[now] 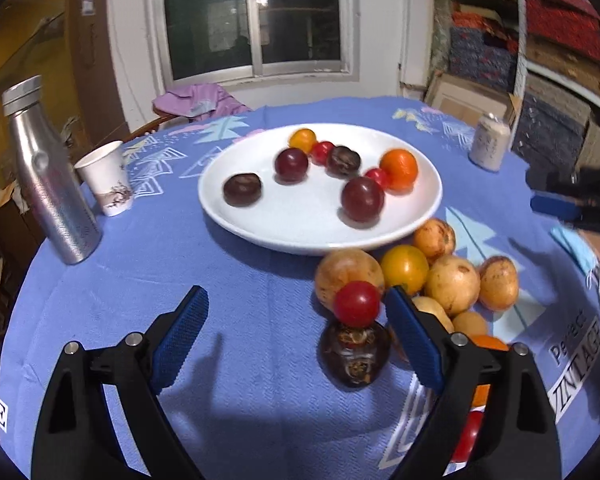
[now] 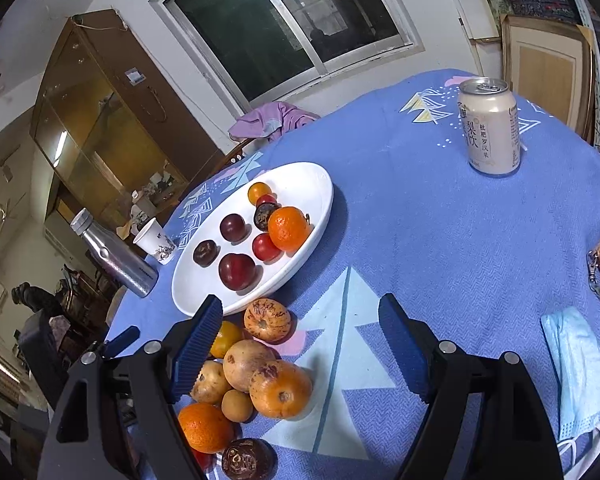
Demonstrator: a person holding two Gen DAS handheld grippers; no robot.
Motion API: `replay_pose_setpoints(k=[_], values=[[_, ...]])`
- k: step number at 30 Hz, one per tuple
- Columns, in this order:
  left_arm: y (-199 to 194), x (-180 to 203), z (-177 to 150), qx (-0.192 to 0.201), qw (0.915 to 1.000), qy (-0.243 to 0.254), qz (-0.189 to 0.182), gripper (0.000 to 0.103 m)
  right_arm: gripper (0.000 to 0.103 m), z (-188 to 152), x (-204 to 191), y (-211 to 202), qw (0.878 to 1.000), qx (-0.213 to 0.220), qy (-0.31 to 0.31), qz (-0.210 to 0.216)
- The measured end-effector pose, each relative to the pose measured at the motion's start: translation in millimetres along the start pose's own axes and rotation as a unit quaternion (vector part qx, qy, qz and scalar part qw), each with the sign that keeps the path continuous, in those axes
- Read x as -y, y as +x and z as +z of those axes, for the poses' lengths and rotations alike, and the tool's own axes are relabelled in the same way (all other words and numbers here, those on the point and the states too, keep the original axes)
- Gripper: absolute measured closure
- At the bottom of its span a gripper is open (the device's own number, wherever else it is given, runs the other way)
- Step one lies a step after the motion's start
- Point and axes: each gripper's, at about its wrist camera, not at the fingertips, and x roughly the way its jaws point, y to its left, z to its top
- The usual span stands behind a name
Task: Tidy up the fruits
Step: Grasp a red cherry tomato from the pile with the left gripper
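Both grippers are held with jaws apart and empty above the blue-clothed worktop (image 1: 140, 288), the left gripper (image 1: 296, 320) poised near a small red tomato (image 1: 357, 303) and a dark chestnut-like fruit (image 1: 354, 356), the right gripper (image 2: 300, 340) over the loose heap of yellow-brown fruits (image 2: 260, 376). Several fruits are already gathered on the white plate (image 1: 300, 232); sorting appears midway. Next, a fruit from the heap would need to be straddled and clamped.
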Motion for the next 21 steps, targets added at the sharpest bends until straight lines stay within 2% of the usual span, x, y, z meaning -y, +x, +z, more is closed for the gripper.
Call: replay_pose_setpoints(k=[2, 6, 11, 13, 14, 18, 21], values=[[4.7, 7.1, -1.6, -0.005, 0.9999, 0.015, 0.004, 0.017, 0.022, -0.4, -1.4, -1.1, 1.0, 0.001, -0.002, 0.0], [13.0, 10.8, -1.6, -0.015, 0.9996, 0.024, -0.004, 0.036, 0.022, -0.8, -1.0, 0.3, 1.0, -0.002, 0.001, -0.002], [17.4, 10.1, 1.0, -0.018, 0.9996, 0.017, -0.016, 0.04, 0.022, -2.3, -2.4, 1.7, 1.0, -0.004, -0.003, -0.004], [19.6, 12.5, 2.8, -0.018, 0.9994, 0.022, -0.022, 0.045, 0.022, -2.8, -3.7, 3.2, 1.0, -0.007, -0.008, -0.006], [21.0, 13.4, 3.4, -0.02, 0.9992, 0.023, -0.026, 0.051, 0.022, -3.2, -4.8, 4.4, 1.0, -0.01, -0.011, -0.007], [23.5, 13.1, 4.1, -0.025, 0.9977, 0.018, -0.061, 0.066, 0.022, -6.9, -7.8, 11.1, 0.999, -0.037, -0.022, -0.009], [23.9, 11.2, 3.8, -0.026, 0.9973, 0.012, -0.068, 0.067, 0.022, -11.0, -8.6, 17.9, 0.998, -0.062, -0.024, -0.003]])
